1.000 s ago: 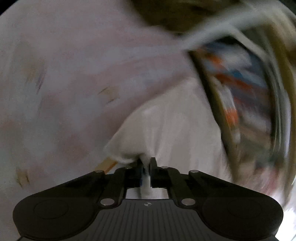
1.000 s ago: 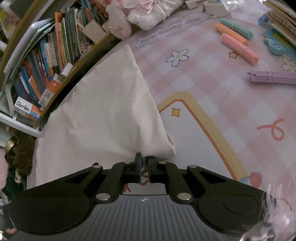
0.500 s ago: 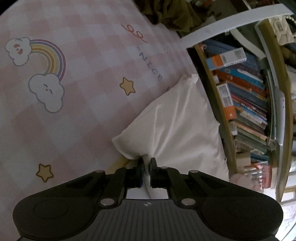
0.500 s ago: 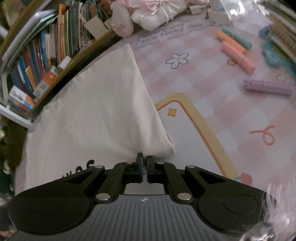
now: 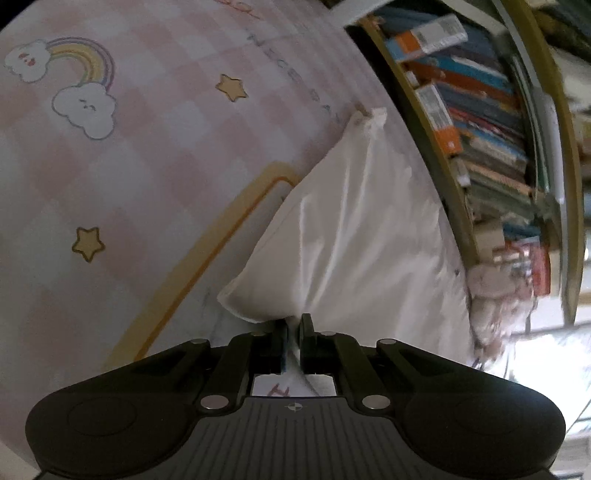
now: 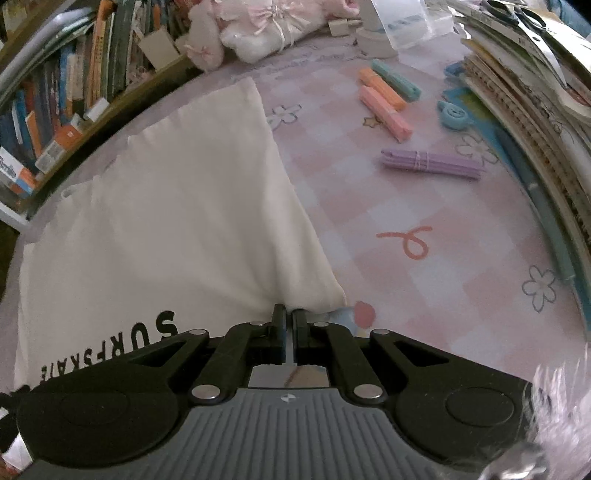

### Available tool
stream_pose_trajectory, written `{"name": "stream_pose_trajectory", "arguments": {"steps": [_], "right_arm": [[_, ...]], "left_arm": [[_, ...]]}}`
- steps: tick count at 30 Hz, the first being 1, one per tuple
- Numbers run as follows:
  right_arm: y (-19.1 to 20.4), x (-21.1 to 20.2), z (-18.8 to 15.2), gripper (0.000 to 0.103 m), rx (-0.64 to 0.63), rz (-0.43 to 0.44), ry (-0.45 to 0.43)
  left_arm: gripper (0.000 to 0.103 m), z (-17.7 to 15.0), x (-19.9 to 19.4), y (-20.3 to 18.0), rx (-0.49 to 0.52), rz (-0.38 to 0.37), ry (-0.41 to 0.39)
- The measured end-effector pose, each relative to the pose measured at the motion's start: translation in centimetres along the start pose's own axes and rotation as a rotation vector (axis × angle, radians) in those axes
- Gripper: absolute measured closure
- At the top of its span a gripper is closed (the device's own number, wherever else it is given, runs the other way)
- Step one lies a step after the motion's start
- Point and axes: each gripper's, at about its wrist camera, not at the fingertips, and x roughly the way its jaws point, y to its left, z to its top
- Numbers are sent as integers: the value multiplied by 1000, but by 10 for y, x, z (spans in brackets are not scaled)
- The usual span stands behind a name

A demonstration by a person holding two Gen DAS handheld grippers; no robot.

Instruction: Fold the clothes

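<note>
A white garment (image 6: 177, 206) lies spread on the pink checked table cover (image 6: 424, 280), with black lettering "SURFSKATE" (image 6: 110, 343) showing near my right gripper. My right gripper (image 6: 289, 314) is shut on the garment's near right corner. In the left wrist view the same white garment (image 5: 354, 236) runs away from me toward the bookshelf, and my left gripper (image 5: 293, 321) is shut on its near corner, with cloth pinched between the fingers. The far corner (image 5: 373, 120) is bunched.
A bookshelf (image 6: 55, 107) packed with books runs along the garment's far side. Pastel marker bundles (image 6: 388, 99), a purple bundle (image 6: 432, 164), a blue clip (image 6: 454, 116), plush toys (image 6: 258, 29) and a stack of books and papers (image 6: 535, 92) lie on the table's right part.
Both grippers pulled back toward me with their corners held, dragging the garment across the cover. The printed lettering has come into the right view. The left view has steadied from a blurred swing.
</note>
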Motion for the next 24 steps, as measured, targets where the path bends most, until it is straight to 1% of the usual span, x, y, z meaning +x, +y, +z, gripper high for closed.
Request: {"name": "stream_pose_trajectory", "arguments": {"steps": [1, 3, 5, 6, 7, 8, 9, 12, 13, 14, 15, 17, 18, 22, 24], "right_arm": [[0, -1, 0, 100, -3, -6, -4], [0, -3, -1, 94, -8, -19, -11], [0, -6, -2, 82, -14, -32, -19], [5, -9, -1, 80, -34, -46, -47], [11, -13, 0, 72, -55, -60, -77], [18, -16, 0, 60, -84, -86, -113], [28, -21, -1, 57, -126, -119, -164], [55, -28, -3, 53, -248, -119, -264], [64, -30, -4, 49, -289, -118, -297], [74, -30, -5, 44, -325, -98, -306], [84, -26, -7, 42, -357, -72, -301], [103, -18, -12, 37, -421, -19, -290], [114, -12, -15, 36, -448, 10, -270], [140, 13, -32, 35, -541, 64, -197], [145, 22, -39, 35, -572, 71, -159]], "left_arm": [[98, 0, 0, -2, 13, 4, -2], [98, -1, -1, -3, 31, 10, -1], [98, -3, -3, -4, 53, 15, -3], [97, -3, -4, -4, 60, 16, -6], [97, -4, -4, -4, 58, 14, -8], [97, -4, -5, -3, 53, 11, -11], [97, -4, -5, -2, 49, 9, -13], [95, -5, -4, 1, 28, -3, -18], [94, -5, -3, 1, 21, -6, -19], [94, -4, -2, 1, 14, -9, -20], [92, -4, -2, 2, 6, -13, -21], [92, -4, -2, 5, -17, -23, -23], [92, -4, -2, 7, -29, -29, -24], [92, -3, -1, 13, -72, -51, -25], [91, -4, -1, 15, -90, -57, -29]]}}
